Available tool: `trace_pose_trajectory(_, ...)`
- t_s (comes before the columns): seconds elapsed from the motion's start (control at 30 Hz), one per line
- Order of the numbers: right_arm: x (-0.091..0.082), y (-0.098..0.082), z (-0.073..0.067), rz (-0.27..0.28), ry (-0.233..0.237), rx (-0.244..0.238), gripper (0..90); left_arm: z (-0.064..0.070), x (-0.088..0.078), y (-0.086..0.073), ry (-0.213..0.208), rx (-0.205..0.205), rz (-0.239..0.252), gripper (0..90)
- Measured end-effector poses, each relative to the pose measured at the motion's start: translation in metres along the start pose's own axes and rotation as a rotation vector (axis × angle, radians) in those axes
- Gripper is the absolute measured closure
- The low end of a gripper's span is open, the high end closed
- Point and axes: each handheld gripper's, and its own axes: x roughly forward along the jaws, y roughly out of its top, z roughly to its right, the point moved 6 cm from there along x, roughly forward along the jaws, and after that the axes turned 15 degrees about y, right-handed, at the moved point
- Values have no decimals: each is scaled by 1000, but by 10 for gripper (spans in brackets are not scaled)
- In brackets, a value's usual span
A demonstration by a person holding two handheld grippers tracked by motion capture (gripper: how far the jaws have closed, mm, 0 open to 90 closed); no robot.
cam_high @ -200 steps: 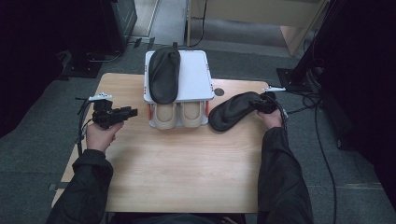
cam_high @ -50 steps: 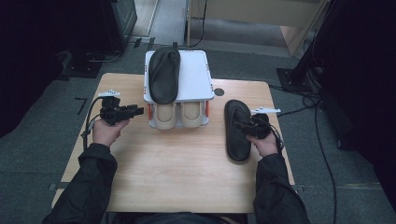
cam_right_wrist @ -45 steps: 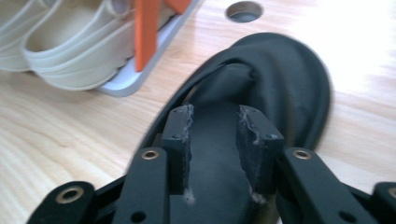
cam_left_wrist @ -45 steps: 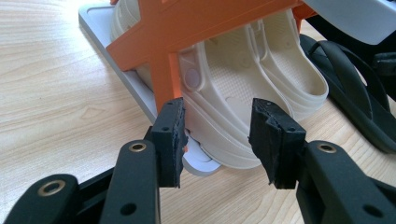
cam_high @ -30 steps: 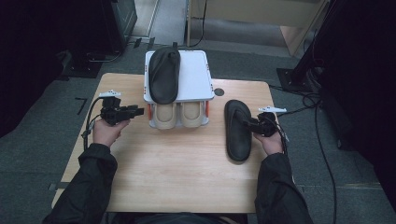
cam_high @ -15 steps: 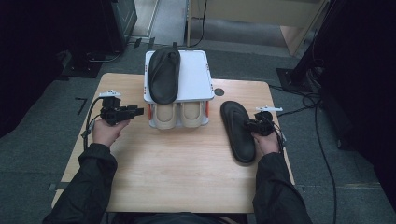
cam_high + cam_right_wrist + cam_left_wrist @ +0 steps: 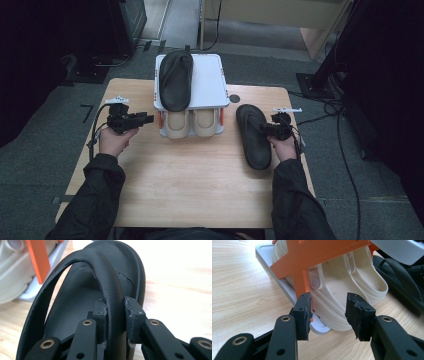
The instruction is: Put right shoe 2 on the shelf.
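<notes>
A black flip-flop [image 7: 254,136] lies sole-down on the right of the wooden table [image 7: 200,185]. My right gripper [image 7: 270,130] has just been closing and is shut on its strap [image 7: 110,282], with a pad [image 7: 99,307] pressed against each side. A second black flip-flop [image 7: 175,79] rests on top of the white two-tier rack [image 7: 210,85]. Beige clogs [image 7: 192,122] sit on the lower shelf. My left gripper [image 7: 142,119] hovers just left of the rack, open and holding nothing. In the left gripper view its jaws [image 7: 328,298] point at the beige clogs [image 7: 342,285] and the orange brace [image 7: 304,260].
A small dark round mark [image 7: 234,98] sits on the table just right of the rack. Cables [image 7: 330,107] trail over the floor past the table's right edge. Bare wood lies in front of the rack, between the two forearms.
The flip-flop, held up beside the rack earlier, now lies flat on the table. Over the last second my right gripper slid in from its right side and closed on the strap. My left gripper kept still.
</notes>
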Motion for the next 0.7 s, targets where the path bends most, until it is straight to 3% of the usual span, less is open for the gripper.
trace_pose_trajectory(0.33,-13,43,-13,31,12,-15,735,1,1,0,-4,8,-5,553)
trace_pose_trajectory(0.5,-22,69,-19,37,0,-31,735,2,0,0,4,19,-5,552)
trace_pose_trajectory(0.7,-30,99,-28,45,-10,-42,735,3,1,0,-15,19,-10,548)
